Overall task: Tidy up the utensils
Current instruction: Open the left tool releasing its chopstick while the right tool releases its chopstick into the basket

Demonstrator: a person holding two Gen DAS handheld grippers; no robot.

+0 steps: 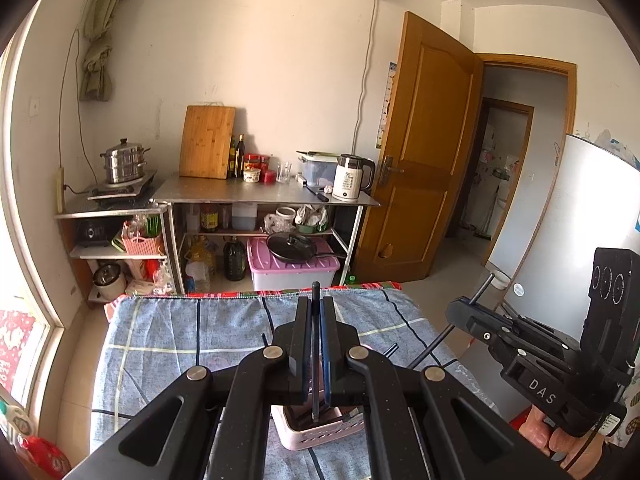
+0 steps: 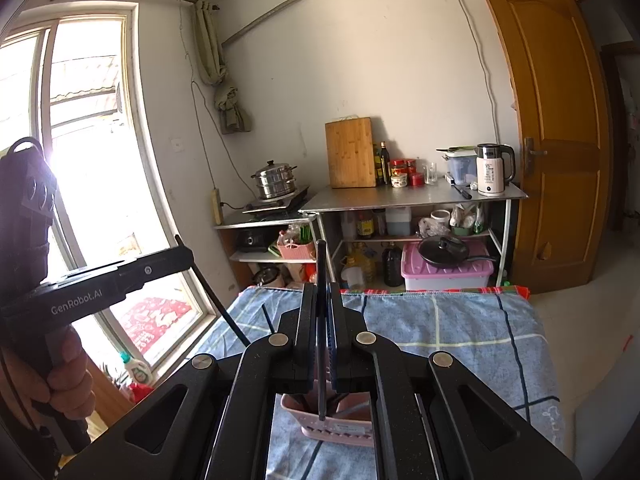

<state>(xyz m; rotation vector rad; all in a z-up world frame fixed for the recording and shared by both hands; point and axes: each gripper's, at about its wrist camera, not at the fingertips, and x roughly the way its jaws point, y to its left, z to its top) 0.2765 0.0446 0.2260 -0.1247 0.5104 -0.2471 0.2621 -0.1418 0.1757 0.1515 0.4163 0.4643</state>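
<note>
Crowding pink basket (image 1: 320,434): both grippers' fingers (image 1: 303,344), chopsticks (image 1: 315,344).

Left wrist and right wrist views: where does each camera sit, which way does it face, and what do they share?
Left wrist: rides on the left tongs, facing the kitchen shelves; shut on a black chopstick above the pink basket; right tongs at right.
Right wrist: rides on the right tongs, same direction; shut on a black chopstick above the pink basket; left tongs and hand at left.
Shared: basket, blue checked cloth, cutting board, kettle, door.
</note>
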